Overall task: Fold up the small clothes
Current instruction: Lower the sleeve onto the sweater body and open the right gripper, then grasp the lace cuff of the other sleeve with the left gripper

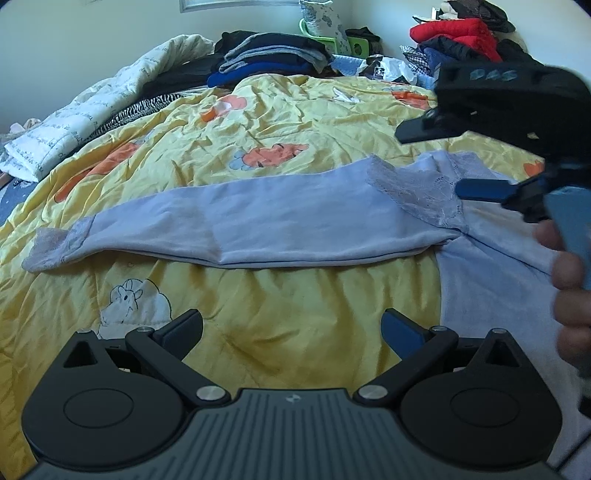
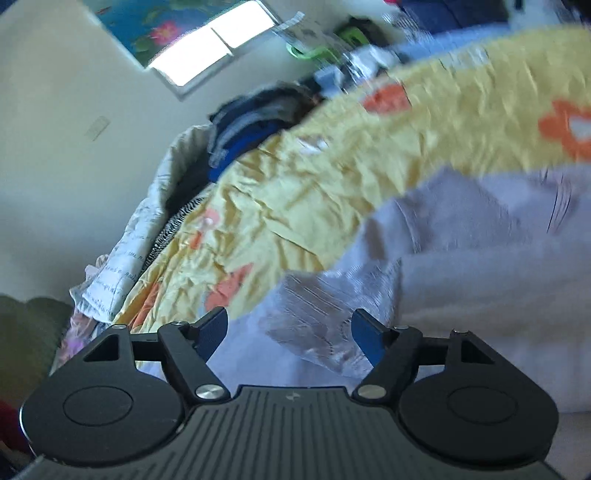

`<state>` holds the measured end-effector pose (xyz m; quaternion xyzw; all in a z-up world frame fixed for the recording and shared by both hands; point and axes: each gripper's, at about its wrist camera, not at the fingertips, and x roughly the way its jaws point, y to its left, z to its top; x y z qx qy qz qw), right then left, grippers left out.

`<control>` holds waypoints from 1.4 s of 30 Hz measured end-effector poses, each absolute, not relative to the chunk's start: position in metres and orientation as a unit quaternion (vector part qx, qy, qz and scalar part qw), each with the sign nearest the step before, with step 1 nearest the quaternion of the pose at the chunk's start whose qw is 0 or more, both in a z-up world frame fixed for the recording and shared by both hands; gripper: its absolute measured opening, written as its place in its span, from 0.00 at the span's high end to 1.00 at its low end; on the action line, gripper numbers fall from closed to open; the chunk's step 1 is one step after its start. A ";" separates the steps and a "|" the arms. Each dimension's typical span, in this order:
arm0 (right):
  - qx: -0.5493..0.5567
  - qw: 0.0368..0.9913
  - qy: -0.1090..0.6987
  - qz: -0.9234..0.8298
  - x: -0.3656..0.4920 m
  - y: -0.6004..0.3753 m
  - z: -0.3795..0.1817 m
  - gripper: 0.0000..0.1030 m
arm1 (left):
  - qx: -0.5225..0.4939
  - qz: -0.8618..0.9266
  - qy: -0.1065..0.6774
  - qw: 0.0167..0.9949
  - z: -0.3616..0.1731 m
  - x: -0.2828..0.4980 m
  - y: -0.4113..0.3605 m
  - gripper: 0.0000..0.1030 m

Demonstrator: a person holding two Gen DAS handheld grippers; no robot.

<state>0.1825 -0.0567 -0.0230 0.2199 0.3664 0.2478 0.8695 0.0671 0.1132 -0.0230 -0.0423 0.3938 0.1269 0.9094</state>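
Observation:
A pale lilac long-sleeved top (image 1: pixel 295 221) lies on a yellow patterned duvet (image 1: pixel 280 332). One sleeve stretches leftward across the bed and ends in a lace cuff (image 1: pixel 55 247). A second lace cuff (image 1: pixel 417 192) lies folded over near the shoulder. The body of the top (image 2: pixel 498 295) spreads to the right. My left gripper (image 1: pixel 293 325) hovers open over bare duvet, just short of the sleeve. My right gripper (image 1: pixel 443 160) stands open just above the folded lace cuff (image 2: pixel 317 325). Nothing is pinched between its fingers. The right wrist view is blurred.
A stack of folded dark clothes (image 1: pixel 273 51) sits at the far side of the bed, with a red garment pile (image 1: pixel 454 29) at the back right. A white quilt (image 1: pixel 92 110) lies along the left edge. A person's fingers (image 1: pixel 569 273) hold the right gripper's handle.

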 end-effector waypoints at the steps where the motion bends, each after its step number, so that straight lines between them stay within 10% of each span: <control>1: 0.216 0.872 0.361 0.252 0.178 -0.057 -0.020 0.21 | -0.043 0.128 0.394 0.909 -0.023 0.067 0.114 0.00; 42: 0.151 0.887 0.366 0.240 0.106 -0.079 -0.033 0.17 | -0.091 0.217 0.404 0.884 -0.034 0.071 0.180 0.00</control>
